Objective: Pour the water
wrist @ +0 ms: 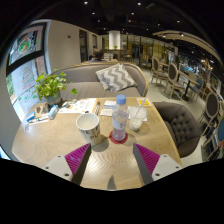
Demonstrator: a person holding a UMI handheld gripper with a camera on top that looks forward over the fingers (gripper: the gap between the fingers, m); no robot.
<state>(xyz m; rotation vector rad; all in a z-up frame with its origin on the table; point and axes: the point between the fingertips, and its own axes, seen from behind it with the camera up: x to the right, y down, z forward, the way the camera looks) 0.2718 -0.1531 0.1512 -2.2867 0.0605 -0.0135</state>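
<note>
A clear water bottle [120, 117] with a light cap stands upright on a small red coaster [119, 138] on the wooden table [60, 140]. Just left of it stands a white paper cup [88, 126]. My gripper [112, 158] hovers over the near part of the table, open, with its two magenta pads [76, 156] spread wide and nothing between them. Bottle and cup both stand just beyond the fingertips, the bottle roughly on the centre line.
A potted green plant [48, 88] and papers [82, 105] lie at the table's far left. A grey sofa with a zigzag cushion [115, 77] runs behind the table. A dark armchair [182, 122] stands to the right.
</note>
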